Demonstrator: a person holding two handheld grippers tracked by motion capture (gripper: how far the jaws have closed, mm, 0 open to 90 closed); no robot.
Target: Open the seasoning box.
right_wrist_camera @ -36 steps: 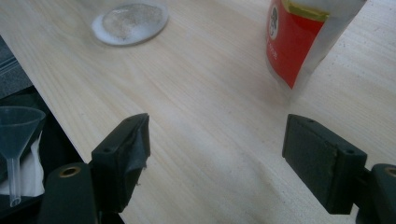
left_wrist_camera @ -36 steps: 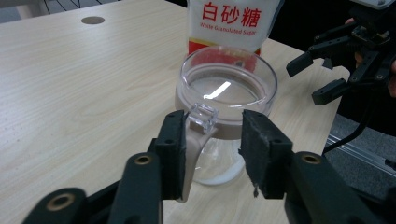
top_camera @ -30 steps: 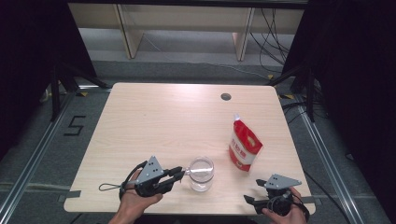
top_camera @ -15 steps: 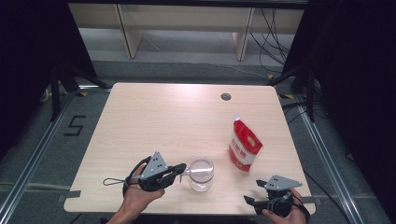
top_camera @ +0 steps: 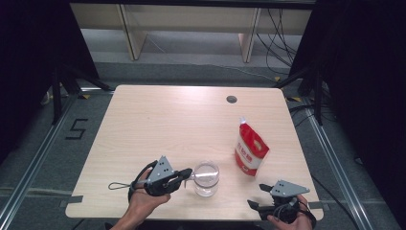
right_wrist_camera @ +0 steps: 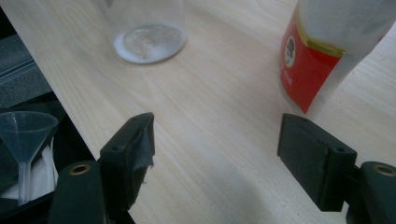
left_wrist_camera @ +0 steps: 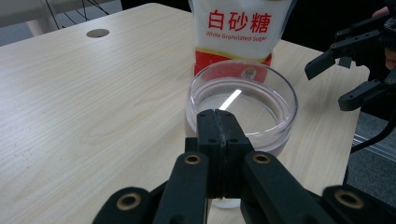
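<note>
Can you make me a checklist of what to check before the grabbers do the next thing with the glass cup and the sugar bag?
1. Left gripper shut on the glass cup's near rim: ok, jaws pressed together there.
2. Glass cup standing upright on the table: ok.
3. Sugar bag upright, apart from the cup: ok.
4. Right gripper open with nothing between its jaws: ok.
5. Bag top opened for pouring: cannot tell.
6. Cup holds nothing yet: cannot tell.
</note>
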